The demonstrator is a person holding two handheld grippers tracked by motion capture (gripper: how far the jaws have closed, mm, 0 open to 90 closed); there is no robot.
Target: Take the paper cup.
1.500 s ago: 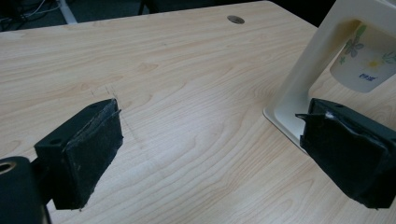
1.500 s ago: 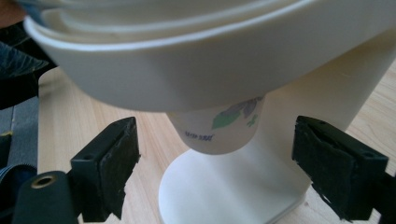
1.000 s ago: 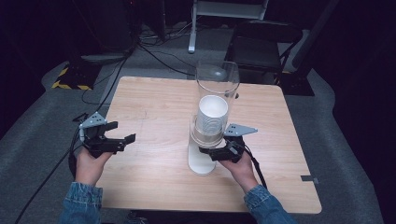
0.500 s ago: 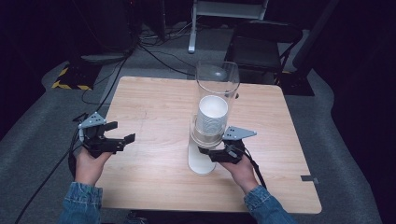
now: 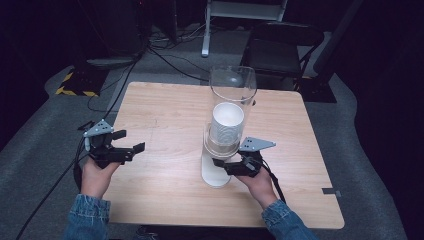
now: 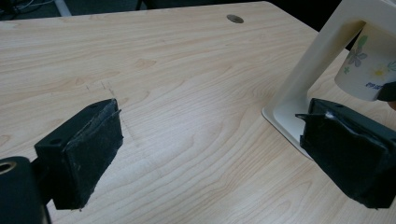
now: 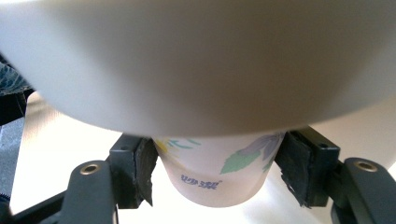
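- Two grippers are in your hands at a light wooden table [image 5: 165, 115], one at each side of a cup dispenser [image 5: 225, 125].
- Your left gripper [image 5: 131, 141] sits near the table's left edge, well apart from the dispenser. Its jaws are spread wide with nothing between them; in the left gripper view only bare wood lies between the two black pads [image 6: 86, 151].
- Your right gripper [image 5: 220, 164] is at the foot of the dispenser, just under its clear tube [image 5: 233, 87].
- In the right gripper view your right gripper [image 7: 217, 170] has its jaws on either side of a paper cup [image 7: 217, 172] with a flower print and blue lettering. The left pad touches the cup wall; the right pad sits at the cup's edge, and you cannot be sure it presses in.
- The cup hangs bottom-down from the dispenser's white underside [image 7: 196, 60], above the white base [image 5: 216, 175].
- From the left gripper view, the same cup [image 6: 369, 65] shows under the cream-coloured frame [image 6: 317, 70], clear of the tabletop.
- A stack of white cups [image 5: 227, 127] stands inside the tube.
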